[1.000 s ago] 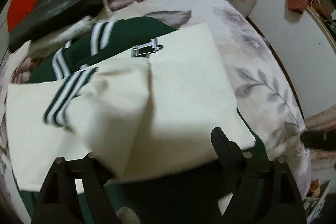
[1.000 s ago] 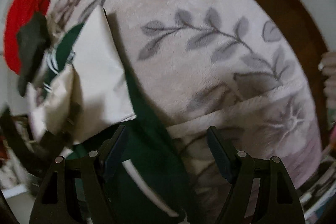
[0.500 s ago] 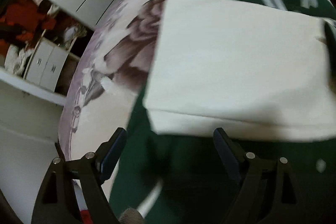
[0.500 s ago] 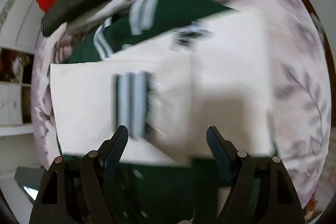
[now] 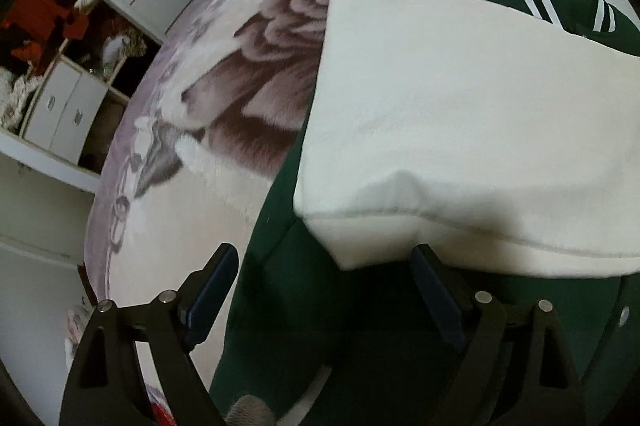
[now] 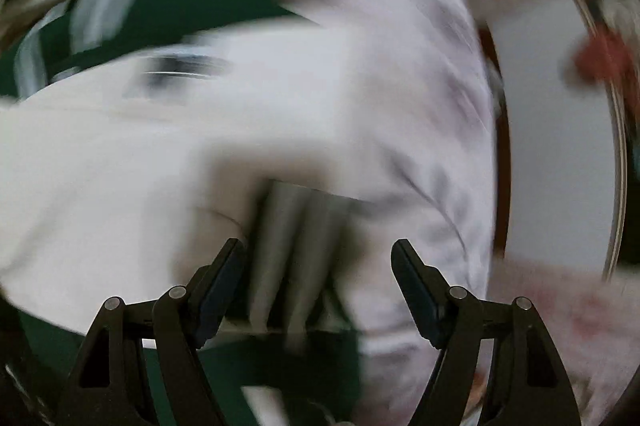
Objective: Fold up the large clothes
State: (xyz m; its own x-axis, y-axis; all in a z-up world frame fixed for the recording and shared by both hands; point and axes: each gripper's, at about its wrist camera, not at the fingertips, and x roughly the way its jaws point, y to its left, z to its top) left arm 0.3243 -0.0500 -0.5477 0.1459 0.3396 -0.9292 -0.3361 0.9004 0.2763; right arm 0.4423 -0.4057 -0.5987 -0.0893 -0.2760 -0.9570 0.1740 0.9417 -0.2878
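Currently | left gripper (image 5: 324,266) spread wide, empty, over green-and-cream jacket (image 5: 460,130) on floral bedspread (image 5: 192,162) | right gripper (image 6: 320,262) released, view blurred

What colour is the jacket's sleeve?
Cream-white. The sleeve lies folded over the dark green jacket, clearest in the left wrist view.

Home bedroom — floral bed blanket (image 5: 224,98), white cupboards (image 5: 64,106) w/ shelves — clothes around.
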